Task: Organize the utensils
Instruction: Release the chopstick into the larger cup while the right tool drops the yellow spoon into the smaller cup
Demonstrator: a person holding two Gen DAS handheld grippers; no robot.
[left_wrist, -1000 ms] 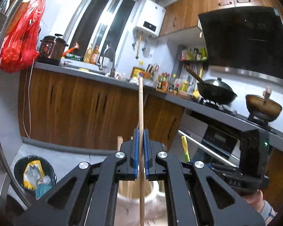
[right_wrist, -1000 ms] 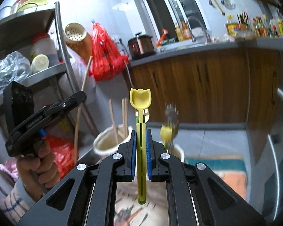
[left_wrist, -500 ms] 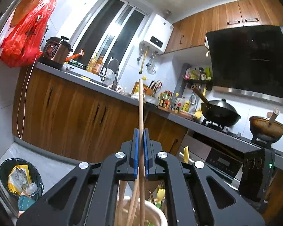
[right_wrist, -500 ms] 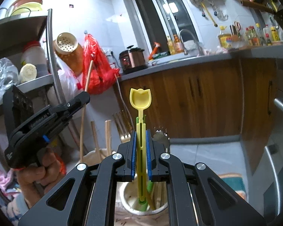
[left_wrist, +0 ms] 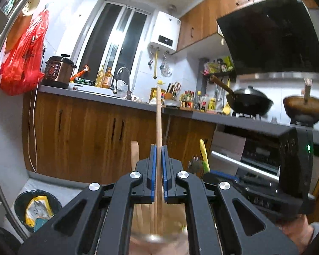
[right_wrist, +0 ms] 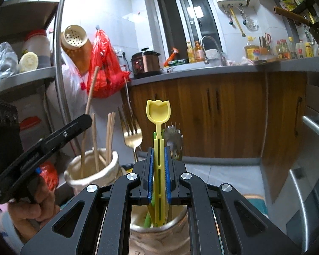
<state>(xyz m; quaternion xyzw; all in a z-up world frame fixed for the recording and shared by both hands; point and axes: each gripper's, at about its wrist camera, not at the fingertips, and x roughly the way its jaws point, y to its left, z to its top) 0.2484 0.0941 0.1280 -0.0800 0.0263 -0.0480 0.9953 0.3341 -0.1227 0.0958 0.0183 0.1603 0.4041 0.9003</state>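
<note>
Both grippers have sunk since the earlier frame. Left gripper (left_wrist: 158, 148) clamps an upright wooden chopstick (left_wrist: 158, 114), its lower end inside the cream holder (right_wrist: 93, 176); right gripper (right_wrist: 158, 152) pinches a yellow spoon (right_wrist: 158, 114) standing in the near metal cup (right_wrist: 159, 233).

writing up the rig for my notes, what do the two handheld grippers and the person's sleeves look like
Both the left gripper and the right gripper are matte black angular linkages with triangular cut-outs, round silver pivot bolts and blue pads lining the fingers. A black camera block with a small green light sits on the right one. A pale striped cuff shows at the left wrist.
</note>
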